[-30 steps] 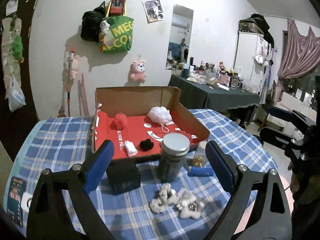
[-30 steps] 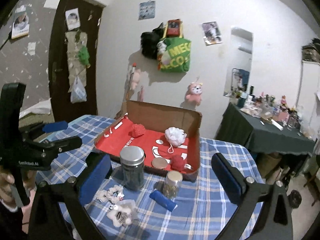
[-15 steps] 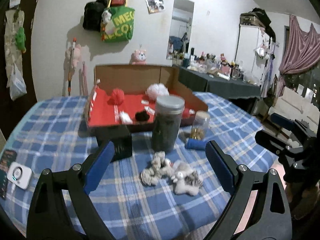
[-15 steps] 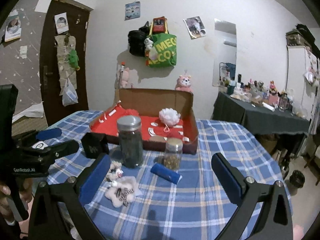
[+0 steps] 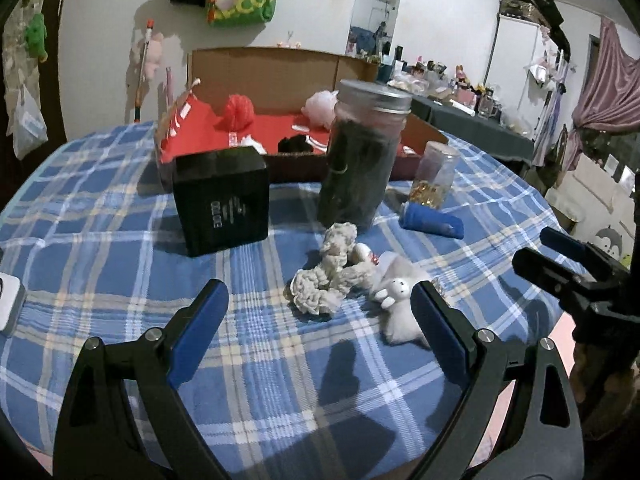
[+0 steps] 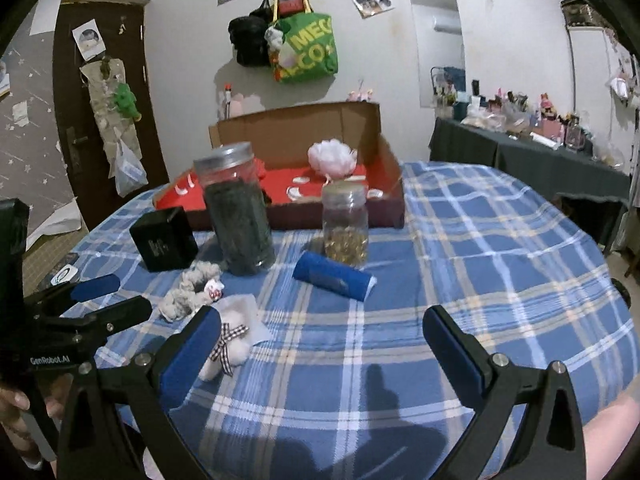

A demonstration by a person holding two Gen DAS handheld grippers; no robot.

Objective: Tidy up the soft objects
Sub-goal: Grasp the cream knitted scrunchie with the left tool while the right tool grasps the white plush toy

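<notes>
- My left gripper is wide open and holds nothing; it hangs low over the blue checked tablecloth, just before the soft things.
- My right gripper is also wide open and empty; its left finger stands just beside the plush toy.
- The white plush toy lies on the cloth in front of the big jar, touching the scrunchie. I judge it very light and squashy, not fragile. I would close on its thick body, not on the checked ribbon, which could slip out.
- The grey scrunchie lies between the toy and the big jar. It looks limp and fluffy, so it will hang down when lifted; I would pinch the bunched part across the ring.
- The big jar with dark filling and the small jar are glass, I think, and stand near the scrunchie; a careless sweep could knock them.
- Left of the big jar is a black box; right of it lies a blue roll.
- Behind the big jar is the cardboard box with red bottom, where a red puff and a pink puff lie already.
- Compared with one second ago, both grippers have come lower and nearer to the table; the soft things look bigger, and the cardboard box is seen flatter. Nothing on the table has moved.
</notes>
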